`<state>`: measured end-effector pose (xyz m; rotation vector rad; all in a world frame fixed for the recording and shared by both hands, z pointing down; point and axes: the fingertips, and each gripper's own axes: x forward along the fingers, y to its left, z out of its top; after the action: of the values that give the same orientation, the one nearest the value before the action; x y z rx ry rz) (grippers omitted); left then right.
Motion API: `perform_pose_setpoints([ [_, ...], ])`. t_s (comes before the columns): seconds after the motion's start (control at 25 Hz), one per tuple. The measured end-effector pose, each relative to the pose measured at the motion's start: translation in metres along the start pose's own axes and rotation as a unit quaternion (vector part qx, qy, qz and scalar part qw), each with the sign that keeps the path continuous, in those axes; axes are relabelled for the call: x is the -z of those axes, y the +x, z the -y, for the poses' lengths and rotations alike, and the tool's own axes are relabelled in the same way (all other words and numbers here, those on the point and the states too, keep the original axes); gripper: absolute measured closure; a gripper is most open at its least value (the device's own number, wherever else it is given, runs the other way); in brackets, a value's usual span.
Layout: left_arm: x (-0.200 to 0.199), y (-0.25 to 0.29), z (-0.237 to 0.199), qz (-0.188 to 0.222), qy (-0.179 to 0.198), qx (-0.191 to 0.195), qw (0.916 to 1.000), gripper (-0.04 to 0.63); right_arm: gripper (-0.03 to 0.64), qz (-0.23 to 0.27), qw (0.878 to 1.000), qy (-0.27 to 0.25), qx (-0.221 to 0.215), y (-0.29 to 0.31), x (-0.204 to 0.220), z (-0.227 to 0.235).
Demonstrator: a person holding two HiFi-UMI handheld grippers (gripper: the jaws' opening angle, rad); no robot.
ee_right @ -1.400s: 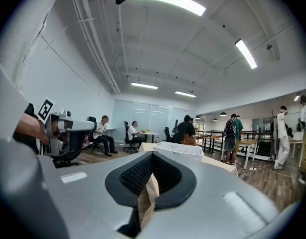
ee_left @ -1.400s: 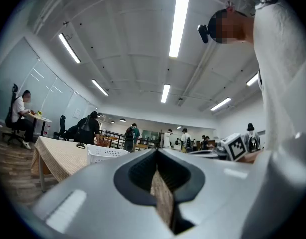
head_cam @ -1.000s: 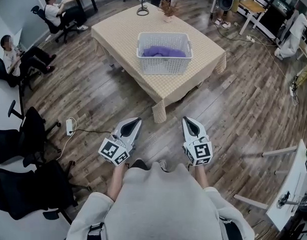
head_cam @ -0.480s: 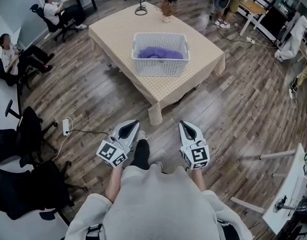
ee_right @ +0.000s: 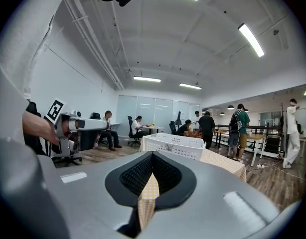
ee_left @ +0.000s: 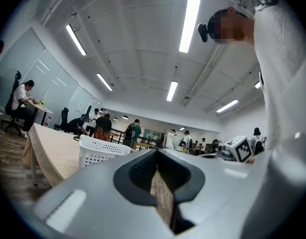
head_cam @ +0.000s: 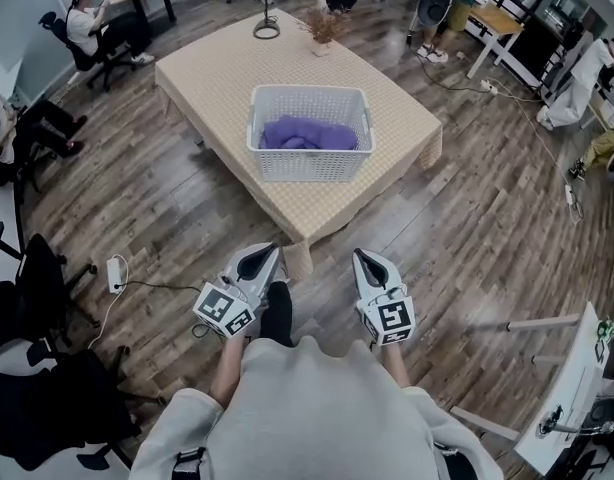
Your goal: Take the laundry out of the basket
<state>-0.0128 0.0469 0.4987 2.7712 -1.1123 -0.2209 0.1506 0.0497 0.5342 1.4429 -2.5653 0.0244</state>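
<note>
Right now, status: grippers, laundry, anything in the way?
Left gripper and right gripper both shut, empty, held low short of the table. Purple laundry lies in the white basket, ahead. Only wood floor between.

Beige checkered counter (head_cam: 212,73) mid-frame, little dried plant (head_cam: 322,28) at its far edge. White power strip (head_cam: 114,273) on the wood floor (head_cam: 467,218) at left.

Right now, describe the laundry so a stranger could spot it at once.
Find the table under the beige checked cloth in the middle of the room. A white slotted basket stands on it, and the laundry is the crumpled purple heap inside, the only purple thing there.
</note>
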Motion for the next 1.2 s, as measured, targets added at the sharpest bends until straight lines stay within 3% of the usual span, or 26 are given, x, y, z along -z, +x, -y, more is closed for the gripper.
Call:
perform_pose_setpoints([
  [0.28, -0.018, 0.066, -0.095, 0.001, -0.008, 0.005, 1.0, 0.586, 0.618, -0.005, 1.0, 0.003, 0.011, 0.102, -0.018, 0.044],
  [0.76, -0.083, 0.17, -0.263, 0.017, 0.012, 0.017, 0.9996, 0.586, 0.618, 0.029, 0.999, -0.015, 0.026, 0.281, -0.101, 0.112],
  [1.0, -0.093, 0.194, -0.304, 0.023, 0.014, 0.035, 0.999, 0.586, 0.618, 0.036, 0.998, -0.02, 0.048, 0.324, -0.117, 0.135],
  [1.2, -0.094, 0.207, -0.312, 0.021, 0.013, 0.036, 0.999, 0.586, 0.618, 0.039, 0.997, -0.015, 0.057, 0.334, -0.12, 0.149],
])
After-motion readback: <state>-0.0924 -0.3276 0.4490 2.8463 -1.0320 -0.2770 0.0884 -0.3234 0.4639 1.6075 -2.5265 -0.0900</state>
